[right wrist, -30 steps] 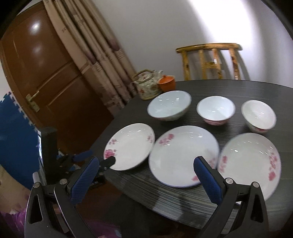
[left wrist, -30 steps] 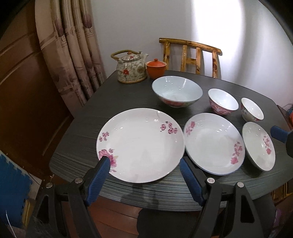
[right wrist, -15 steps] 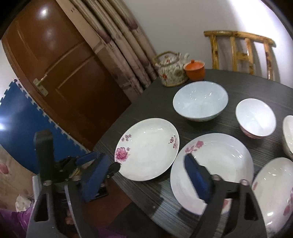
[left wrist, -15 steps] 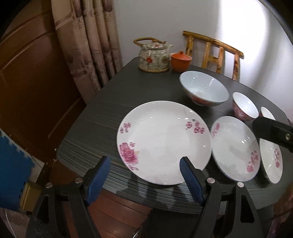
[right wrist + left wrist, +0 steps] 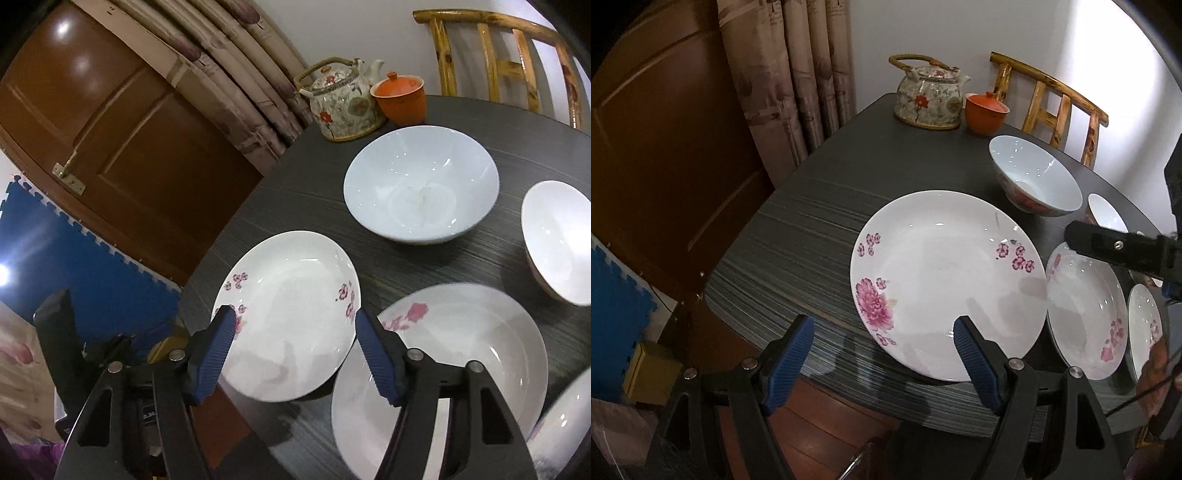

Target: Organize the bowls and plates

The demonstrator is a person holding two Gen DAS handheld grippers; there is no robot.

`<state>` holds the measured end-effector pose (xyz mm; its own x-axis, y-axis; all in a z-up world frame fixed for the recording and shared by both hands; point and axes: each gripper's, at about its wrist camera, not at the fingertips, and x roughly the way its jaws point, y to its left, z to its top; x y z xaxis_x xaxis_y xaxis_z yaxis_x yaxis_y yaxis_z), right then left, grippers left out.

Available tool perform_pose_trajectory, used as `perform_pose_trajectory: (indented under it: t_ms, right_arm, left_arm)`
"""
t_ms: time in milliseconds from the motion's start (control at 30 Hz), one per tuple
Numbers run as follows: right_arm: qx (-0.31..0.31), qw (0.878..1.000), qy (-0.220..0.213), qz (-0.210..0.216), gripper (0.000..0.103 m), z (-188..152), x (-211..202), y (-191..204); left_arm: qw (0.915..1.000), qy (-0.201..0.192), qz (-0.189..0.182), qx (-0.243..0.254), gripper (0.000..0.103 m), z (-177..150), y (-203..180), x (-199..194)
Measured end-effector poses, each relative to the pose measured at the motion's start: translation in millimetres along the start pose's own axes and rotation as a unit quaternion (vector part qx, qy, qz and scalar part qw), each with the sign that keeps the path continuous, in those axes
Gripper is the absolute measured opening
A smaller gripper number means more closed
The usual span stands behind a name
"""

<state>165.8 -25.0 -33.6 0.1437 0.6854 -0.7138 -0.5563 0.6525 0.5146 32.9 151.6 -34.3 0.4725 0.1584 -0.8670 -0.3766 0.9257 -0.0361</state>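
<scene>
While my right gripper [image 5: 295, 334] narrows its jaws above the large plate [image 5: 291, 325] with nothing pinched between them, my left gripper [image 5: 884, 354] hangs spread over the table [image 5: 798, 236] edge, its right pad over that plate's near rim. From this plate, the medium plate [image 5: 458, 354] sits just beside at 4 o'clock, the big bowl [image 5: 421, 188] at 1 o'clock, and the teapot [image 5: 343, 103] at 12 o'clock.

A dark wood-grain table [image 5: 820, 236] stands by a white wall [image 5: 979, 33] lit brightly at the right. Beige curtains [image 5: 798, 74] hang beside a brown door [image 5: 122, 122]. A wooden chair [image 5: 1056, 99] sits behind; blue foam matting [image 5: 55, 236] lies below.
</scene>
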Motion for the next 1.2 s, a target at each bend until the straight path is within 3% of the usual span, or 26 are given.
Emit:
perform_pose_trajectory:
  t_ms: [500,667,733,767,833,867,900,967,1033,1200]
  right_arm:
    - [-0.014,0.997,0.06,-0.037,0.061,23,59,-24]
    - [-0.007,0.995,0.086,-0.042,0.044,26,78,-33]
    - [-0.008,0.995,0.095,-0.044,0.042,26,84,-34]
    - [-0.008,0.995,0.095,-0.044,0.042,26,84,-33]
    - [-0.015,0.994,0.097,-0.046,0.04,27,85,-31]
    - [-0.017,0.994,0.098,-0.048,0.037,27,86,-30]
    - [-0.019,0.993,0.101,-0.05,0.034,27,85,-29]
    - [-0.021,0.992,0.107,-0.056,0.017,27,88,-27]
    - [-0.016,0.993,0.104,-0.058,0.016,26,89,-29]
    - [0.003,0.994,0.101,-0.047,0.016,25,92,-29]
  left_arm:
    - [0.9975,0.053,-0.017,-0.044,0.08,1,20,34]
    - [0.9968,0.062,-0.024,-0.044,0.08,-1,22,43]
    - [0.9961,0.067,-0.034,-0.048,0.079,-1,23,47]
    - [0.9947,0.072,-0.048,-0.056,0.076,-2,25,51]
    - [0.9902,0.085,-0.08,-0.077,0.048,-4,32,58]
    - [0.9873,0.096,-0.092,-0.087,0.043,-5,34,63]
    - [0.9883,0.08,-0.095,-0.089,0.042,-5,35,61]
    - [0.9889,0.084,-0.092,-0.081,0.032,-3,36,64]
    - [0.9882,0.085,-0.1,-0.079,0.02,-1,36,65]
    - [0.9899,0.081,-0.084,-0.08,0.02,8,42,65]
